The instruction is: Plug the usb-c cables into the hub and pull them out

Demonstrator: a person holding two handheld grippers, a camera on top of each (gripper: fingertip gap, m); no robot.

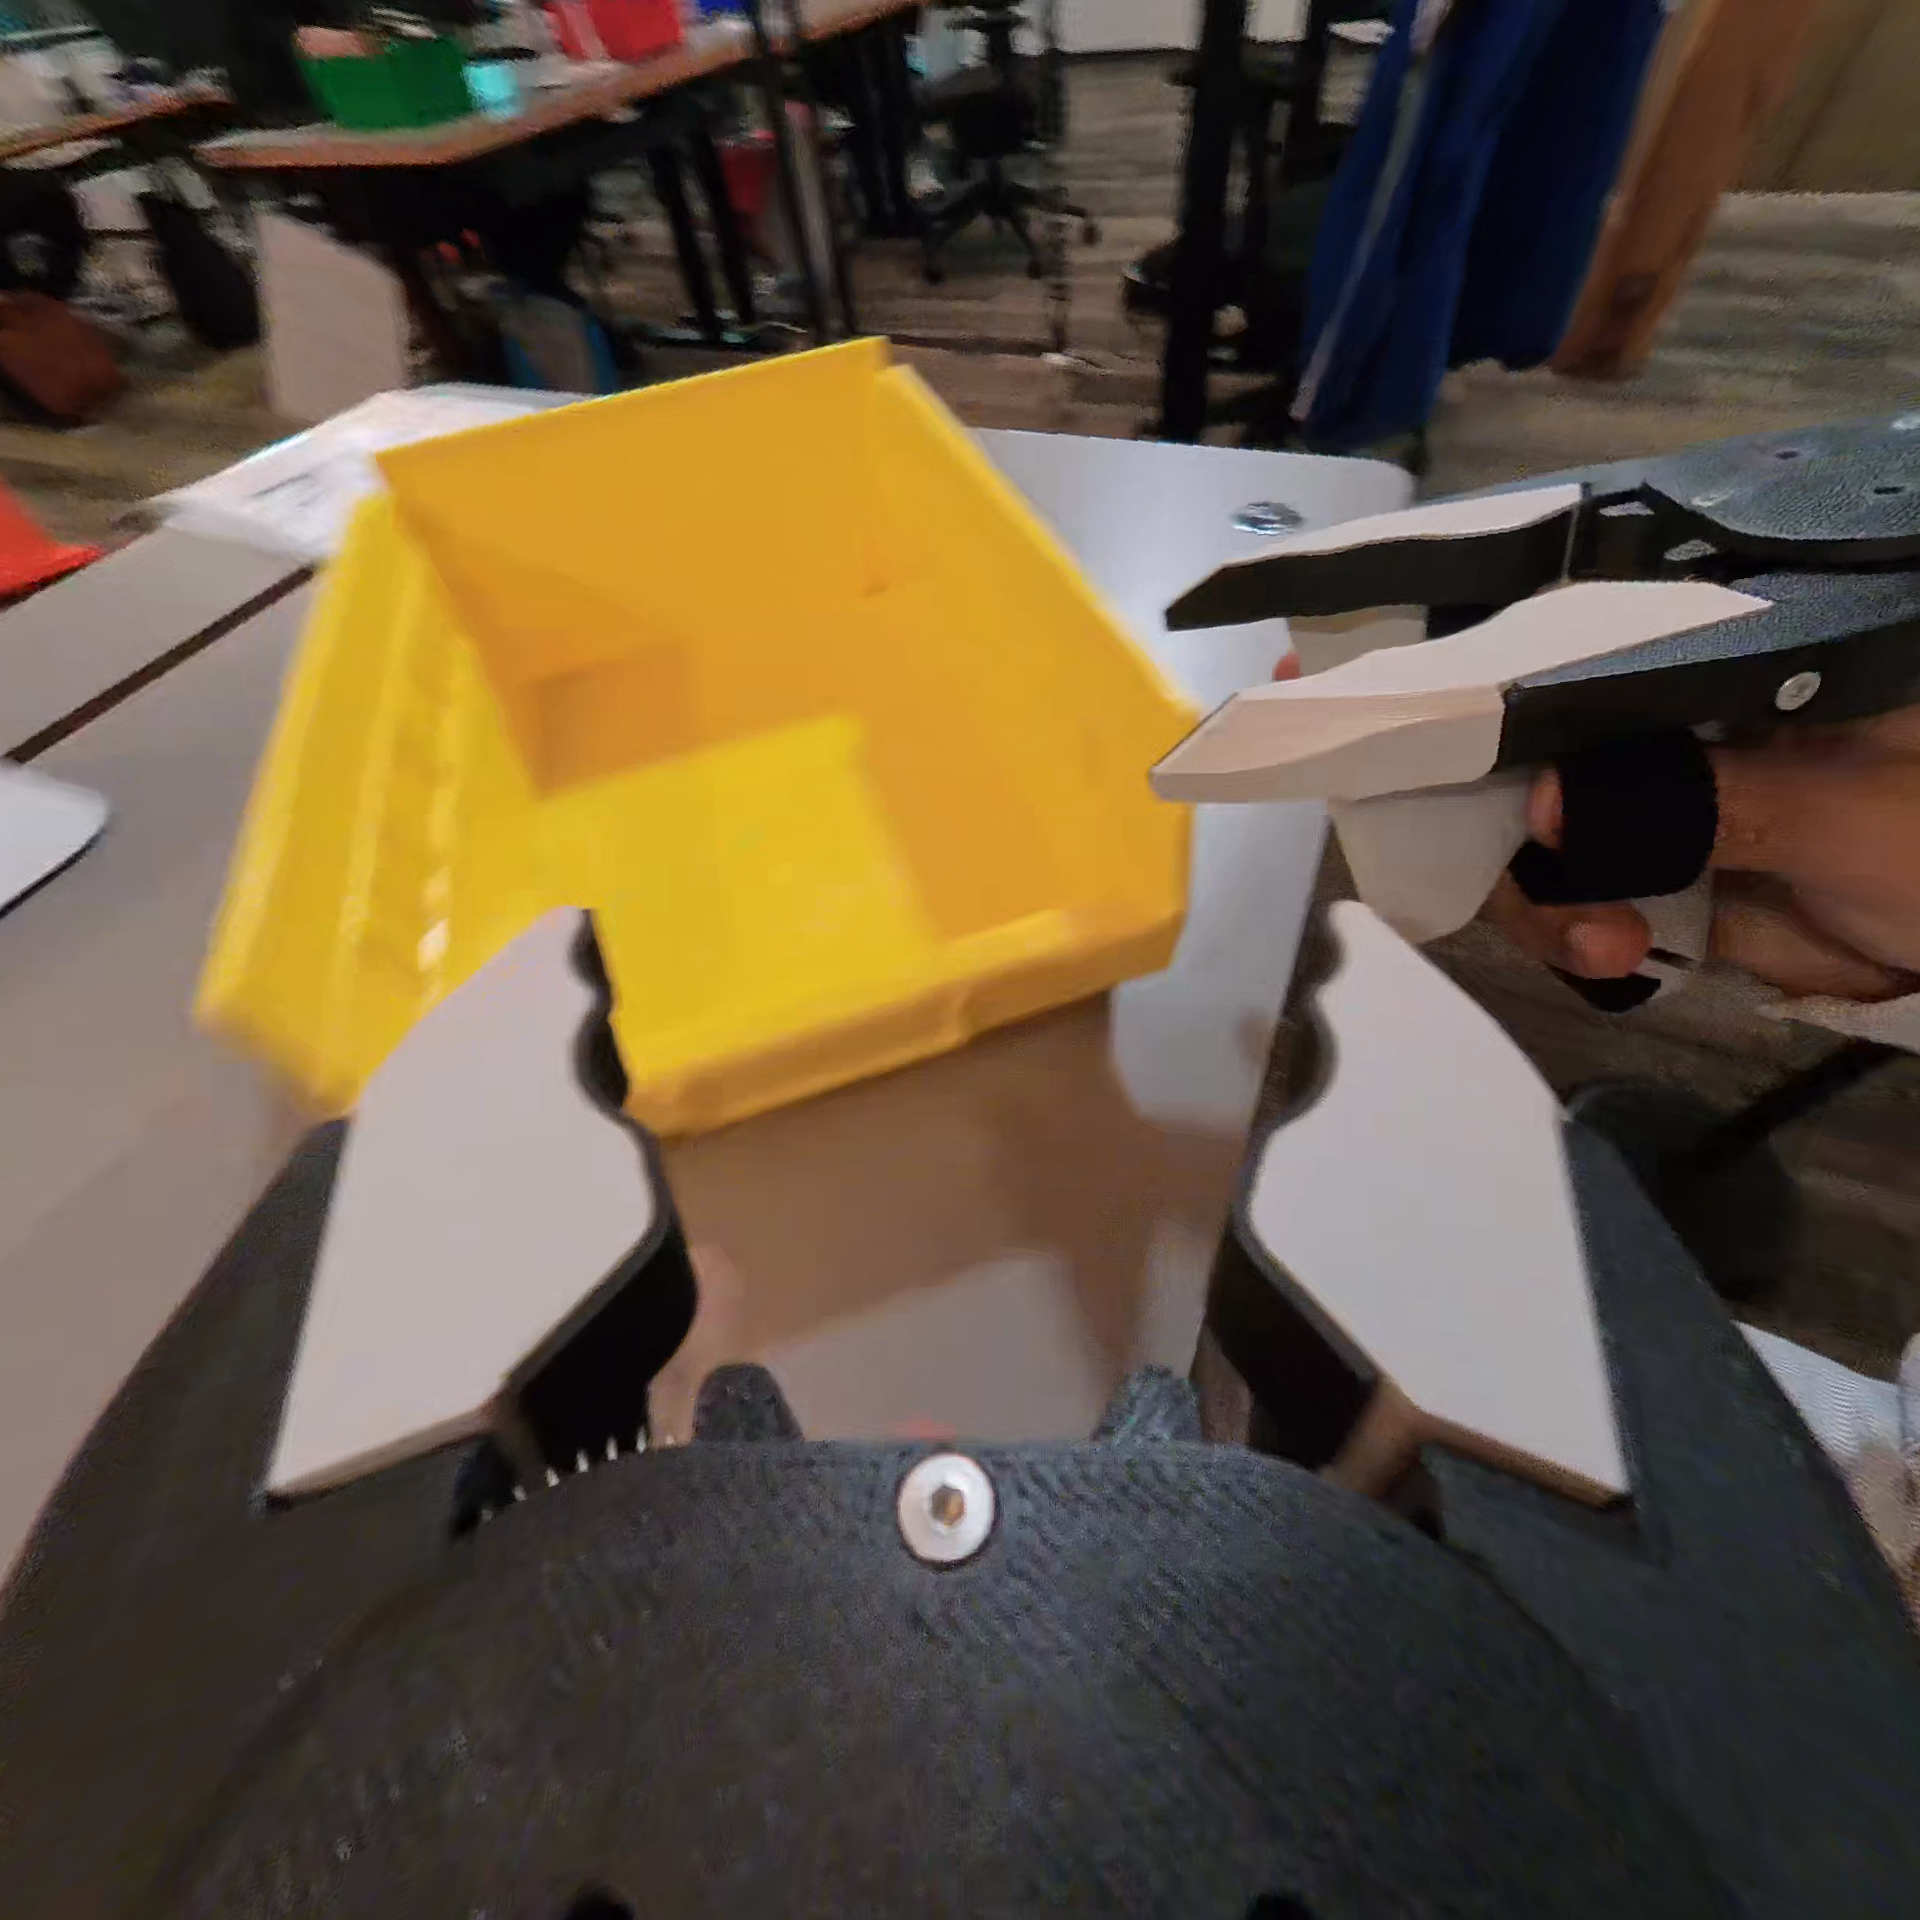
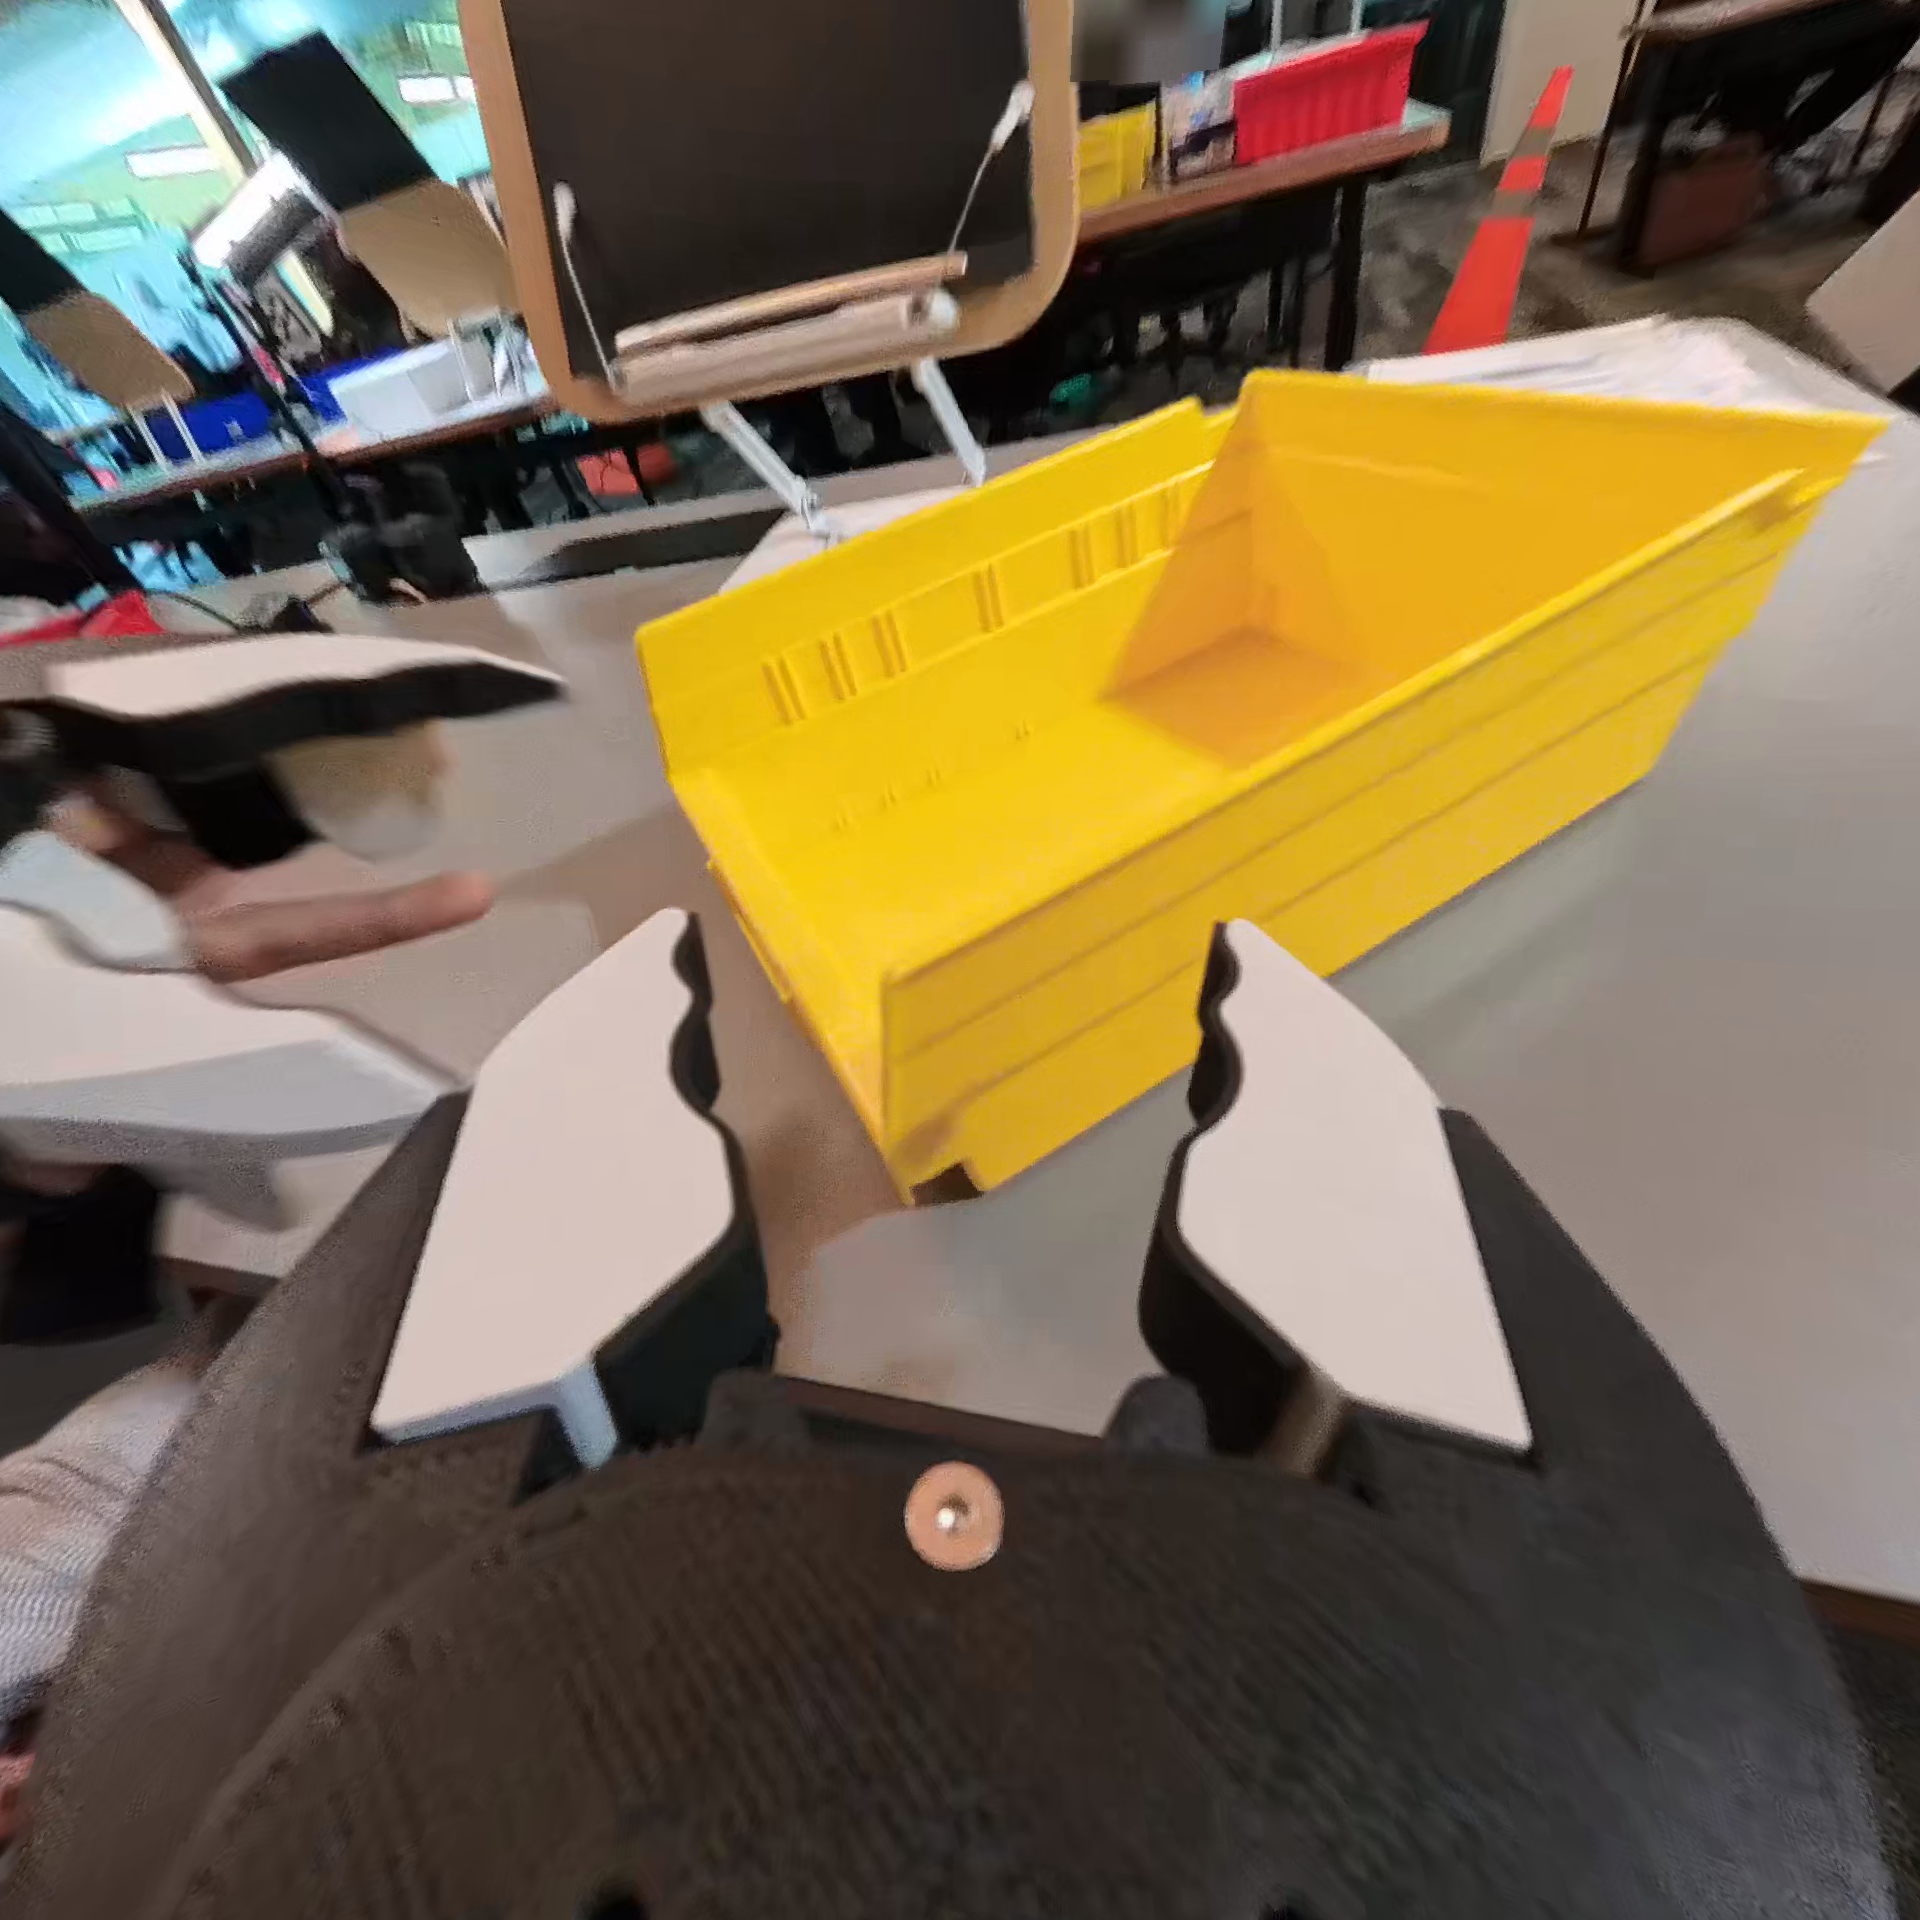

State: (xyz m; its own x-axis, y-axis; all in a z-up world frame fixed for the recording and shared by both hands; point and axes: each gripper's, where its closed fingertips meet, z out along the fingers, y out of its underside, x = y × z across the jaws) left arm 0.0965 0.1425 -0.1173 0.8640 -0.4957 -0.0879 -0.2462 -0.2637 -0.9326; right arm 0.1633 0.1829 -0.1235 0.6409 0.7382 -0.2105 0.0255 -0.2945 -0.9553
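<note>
An empty yellow plastic bin (image 1: 727, 727) stands on the grey table (image 1: 114, 1143); it also shows in the right wrist view (image 2: 1091, 831). No hub or usb-c cable shows in either view. My left gripper (image 1: 956, 935) is open and empty, just short of the bin's near wall. My right gripper (image 2: 951, 945) is open and empty, at the bin's near corner. The right gripper also shows in the left wrist view (image 1: 1169, 696), to the right of the bin, its fingers a little apart. The left gripper (image 2: 540, 681) shows blurred at the left of the right wrist view.
White papers (image 1: 301, 478) lie on the table behind the bin. A board on a metal stand (image 2: 769, 187) rises behind the table. An orange cone (image 2: 1496, 229), other tables with coloured bins (image 2: 1320, 83) and chairs stand farther off. The table edge (image 1: 1382, 488) is just right of the bin.
</note>
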